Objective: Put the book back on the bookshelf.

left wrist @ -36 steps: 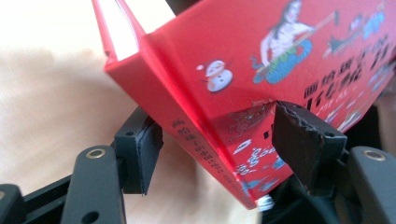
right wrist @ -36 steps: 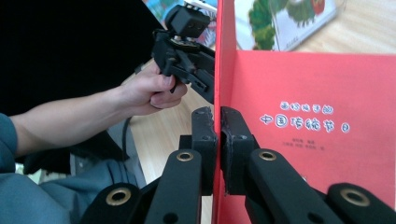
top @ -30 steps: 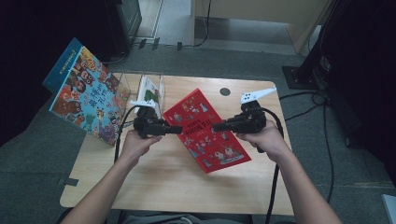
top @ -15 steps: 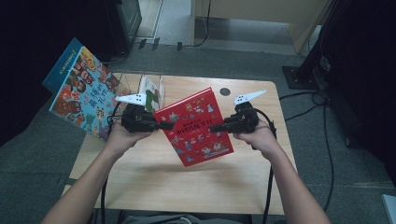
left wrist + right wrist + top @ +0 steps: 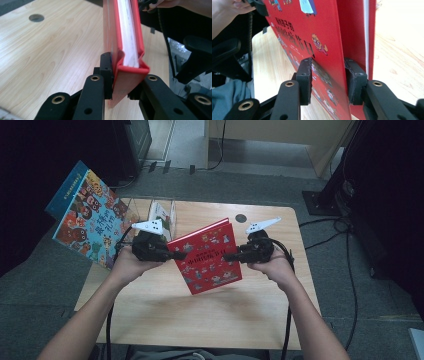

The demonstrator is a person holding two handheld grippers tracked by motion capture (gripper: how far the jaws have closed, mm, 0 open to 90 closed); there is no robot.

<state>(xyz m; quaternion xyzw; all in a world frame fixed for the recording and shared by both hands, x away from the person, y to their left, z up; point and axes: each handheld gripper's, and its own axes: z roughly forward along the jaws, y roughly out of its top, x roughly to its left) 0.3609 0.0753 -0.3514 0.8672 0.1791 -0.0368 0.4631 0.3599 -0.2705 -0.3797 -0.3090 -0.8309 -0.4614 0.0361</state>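
Black matte fingers (image 5: 106, 72) on glossy red hardcover book (image 5: 207, 256)

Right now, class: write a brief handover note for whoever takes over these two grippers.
Left gripper: jaws just closed, clamped on the red book at a corner.
Right gripper: jaws just opening, the book between them but not gripped.
Red book: upright over the table.
Done: book raised, left grip set.
Left: probably stand it in the rack by the blue book.
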